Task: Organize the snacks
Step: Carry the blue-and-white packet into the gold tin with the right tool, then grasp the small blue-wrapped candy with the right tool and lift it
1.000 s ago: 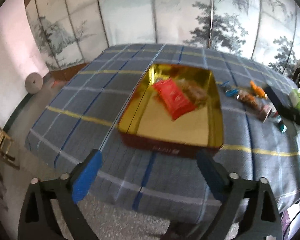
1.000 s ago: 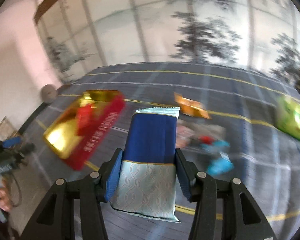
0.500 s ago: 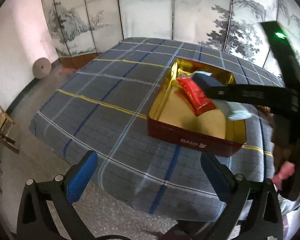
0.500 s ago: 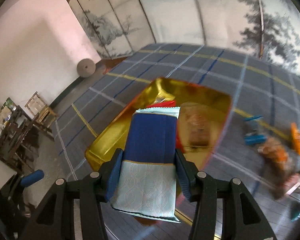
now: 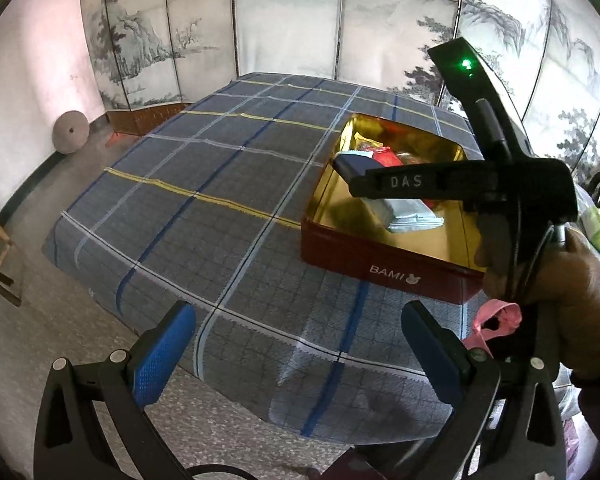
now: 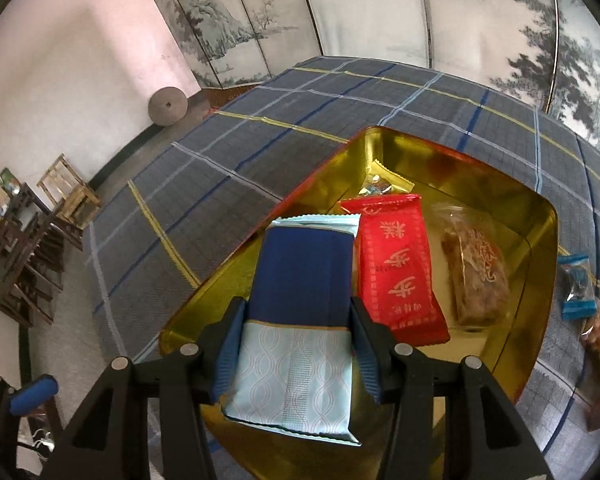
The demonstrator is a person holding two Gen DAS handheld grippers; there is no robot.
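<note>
Snacks are partly sorted: a red packet (image 6: 396, 268) and a clear-wrapped pastry (image 6: 476, 276) already lie in the gold-lined tin (image 6: 540, 240) on the checked worktop (image 6: 260, 152). The right tongs (image 6: 300, 344) clench a blue wafer pack (image 6: 304, 280) above the tin's near-left corner. Left tongs (image 5: 300, 348) hang released, empty. Several snacks (image 6: 576, 284) remain outside, right of the tin.

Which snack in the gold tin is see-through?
The brown snack at the right of the gold tin has a clear wrapper. The red packet beside it is solid red, and the blue packet in the right gripper is blue.
</note>
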